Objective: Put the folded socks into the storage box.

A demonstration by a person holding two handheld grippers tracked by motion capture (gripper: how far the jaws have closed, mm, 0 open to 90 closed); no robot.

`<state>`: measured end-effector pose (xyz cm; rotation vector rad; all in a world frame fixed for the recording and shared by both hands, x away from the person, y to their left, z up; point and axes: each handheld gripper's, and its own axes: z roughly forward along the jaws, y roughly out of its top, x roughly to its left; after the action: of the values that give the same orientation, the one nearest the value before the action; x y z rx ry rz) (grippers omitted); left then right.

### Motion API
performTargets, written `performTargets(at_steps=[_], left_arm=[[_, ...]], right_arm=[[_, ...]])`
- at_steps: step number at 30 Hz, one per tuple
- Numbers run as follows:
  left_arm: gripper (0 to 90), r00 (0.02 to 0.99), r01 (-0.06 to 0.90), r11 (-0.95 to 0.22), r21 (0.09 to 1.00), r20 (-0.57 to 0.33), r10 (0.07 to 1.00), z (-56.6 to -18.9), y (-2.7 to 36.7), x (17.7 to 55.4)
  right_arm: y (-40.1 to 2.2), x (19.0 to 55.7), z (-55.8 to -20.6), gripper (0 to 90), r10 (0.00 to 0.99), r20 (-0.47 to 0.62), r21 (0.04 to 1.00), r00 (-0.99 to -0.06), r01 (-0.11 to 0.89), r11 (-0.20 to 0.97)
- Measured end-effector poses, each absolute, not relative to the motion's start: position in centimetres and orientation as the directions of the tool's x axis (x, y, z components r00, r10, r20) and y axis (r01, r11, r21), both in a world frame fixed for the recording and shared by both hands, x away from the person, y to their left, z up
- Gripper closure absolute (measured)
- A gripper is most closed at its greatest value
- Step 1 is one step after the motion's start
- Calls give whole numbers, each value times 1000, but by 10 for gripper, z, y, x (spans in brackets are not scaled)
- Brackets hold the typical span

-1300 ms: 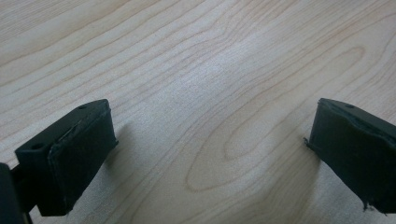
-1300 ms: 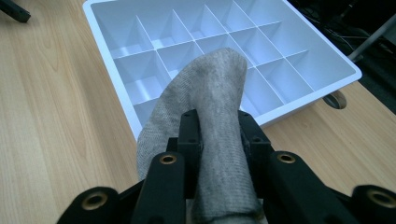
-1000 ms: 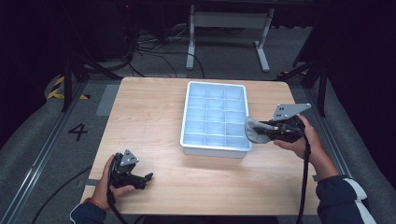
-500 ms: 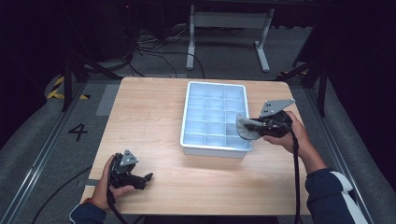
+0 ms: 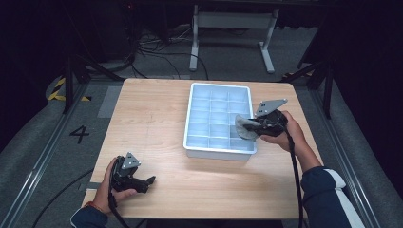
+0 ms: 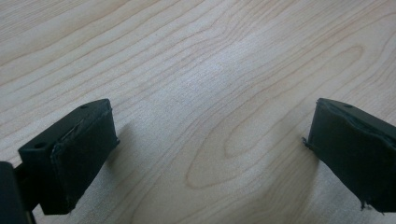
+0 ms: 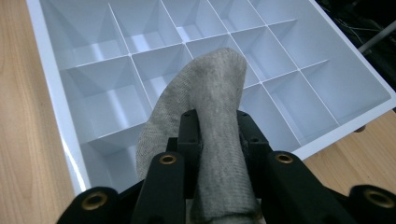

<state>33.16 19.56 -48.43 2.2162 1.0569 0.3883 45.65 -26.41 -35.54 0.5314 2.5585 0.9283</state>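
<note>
Left hand: lower left of the high view, resting on the pale wooden worktop near its front left corner.
Left claw: held low in that hand, tips pointing toward the right of the frame; a grey three-cornered plate sits on top.
Left claw state: jaws spread wide with nothing between them; in the left gripper view one black jaw stands at the lower left and the other at the right edge, with bare wood grain across the gap.
Floor marking: a dark "4" on the grey floor, left of the worktop.
Tray: white, divided into a grid of square compartments, centre of the high view, right of the worktop's middle; the visible compartments are empty.
Sock: grey knit, in the centre of the right gripper view; its rounded end sticks out past the jaw tips and hangs over compartments near the tray's right-hand side.
Right claw: jaws pressed against the sock from both sides, pinching it; in the high view it sits over the tray's right rim, at centre right of the frame.
Right hand: grips the claw body just right of the tray, the dark sleeve with a white stripe running to the lower right corner.
</note>
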Motion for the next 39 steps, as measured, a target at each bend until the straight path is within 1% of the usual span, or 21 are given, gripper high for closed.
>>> performTargets(at_steps=[6,14,17,22,27,39], left_arm=[[17,632,584,-468,663,-10,775,-484,196,332],[17,632,584,-468,663,-10,775,-484,196,332],[17,632,583,-467,665,-10,775,-485,196,332],[18,633,578,-470,666,-3,774,-485,196,332],[21,631,577,-469,668,-1,776,-485,196,332],[21,630,577,-471,668,3,777,-484,196,332]], right_arm=[[-256,465,-363,755,467,-226,639,-855,232,733],[-245,471,-373,756,430,-249,570,-868,227,789],[-244,473,-375,756,431,-258,557,-865,232,797],[-240,474,-377,756,420,-264,542,-869,226,809],[-231,476,-385,754,370,-262,483,-891,211,850],[-224,484,-393,753,349,-258,415,-901,223,882]])
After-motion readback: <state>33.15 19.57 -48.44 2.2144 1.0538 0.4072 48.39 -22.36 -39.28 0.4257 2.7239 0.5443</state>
